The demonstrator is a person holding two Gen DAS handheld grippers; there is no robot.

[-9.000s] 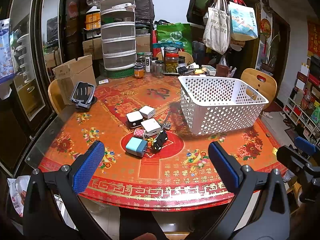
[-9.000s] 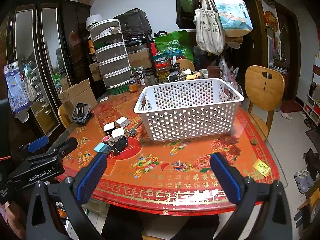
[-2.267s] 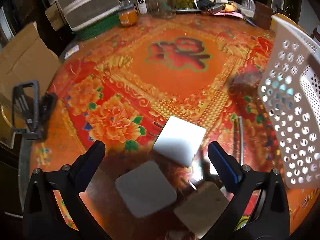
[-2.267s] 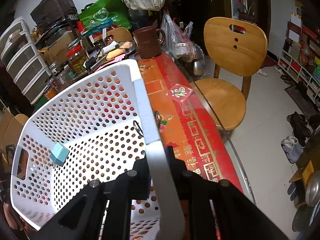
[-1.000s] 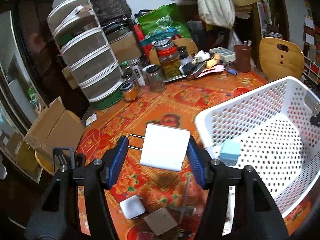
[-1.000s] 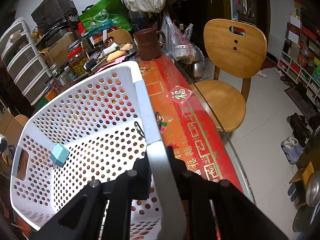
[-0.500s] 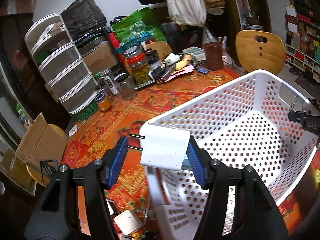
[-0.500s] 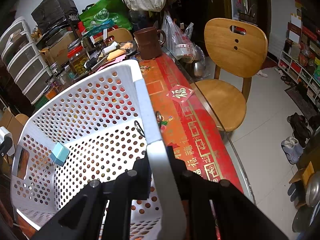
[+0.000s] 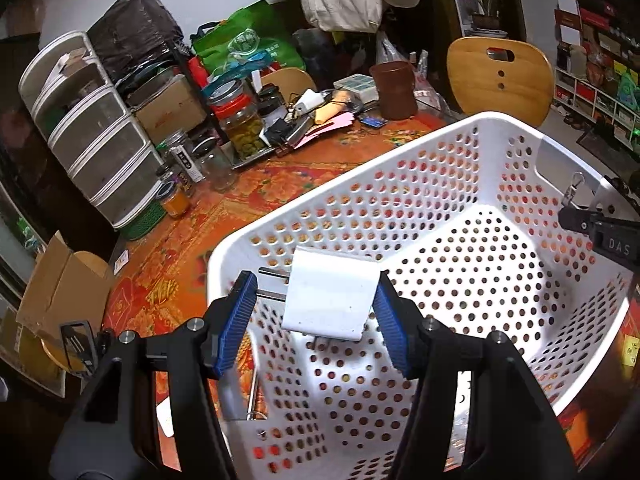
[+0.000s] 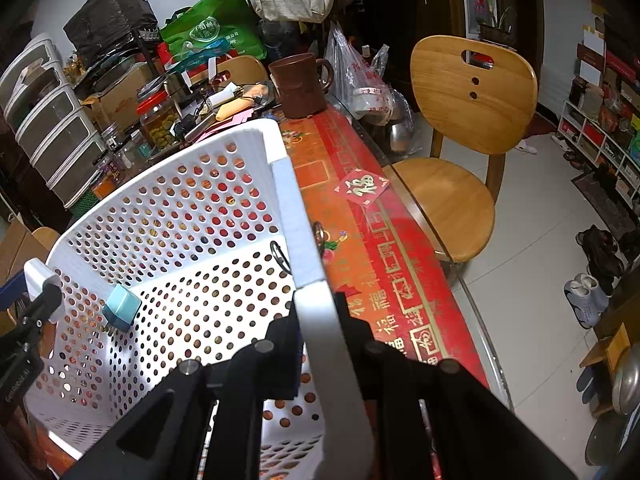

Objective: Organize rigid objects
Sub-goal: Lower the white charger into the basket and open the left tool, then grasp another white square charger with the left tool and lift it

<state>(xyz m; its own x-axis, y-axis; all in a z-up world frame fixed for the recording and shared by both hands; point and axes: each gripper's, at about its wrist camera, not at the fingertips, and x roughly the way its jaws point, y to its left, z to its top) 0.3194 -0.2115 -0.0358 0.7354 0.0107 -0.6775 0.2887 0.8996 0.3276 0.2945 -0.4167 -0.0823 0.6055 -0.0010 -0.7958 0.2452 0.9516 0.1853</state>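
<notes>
Left gripper (image 9: 314, 312) sits nearest, its blue pads (image 9: 236, 316) closed about halfway onto a white charger (image 9: 330, 298). The right pad presses the charger's side; two metal prongs stick out leftward toward the left pad, and whether they touch it is hard to tell. The charger hangs over the near-left corner of the white basket (image 9: 400, 152), above the perforated floor and not resting on it.

Right gripper (image 10: 320, 344) is fully closed on the basket's rim (image 10: 296, 216), one black finger inside the wall and one outside. Seen from this side, a light-blue charger (image 10: 121, 307) lies on the basket floor near the far-left wall, and the white charger (image 10: 38, 278) shows at the basket's left edge in the other gripper.

Basket stands on a red patterned tablecloth (image 10: 360, 240). Left of the basket, low on the table, another white charger (image 9: 164, 418) is partly in view.

Beyond the basket: a brown mug (image 10: 298, 84), glass jars (image 9: 240, 128), a stack of plastic drawers (image 9: 100, 148) and a green bag (image 9: 248, 44). A wooden chair (image 10: 472, 92) stands at the table's far-right side.
</notes>
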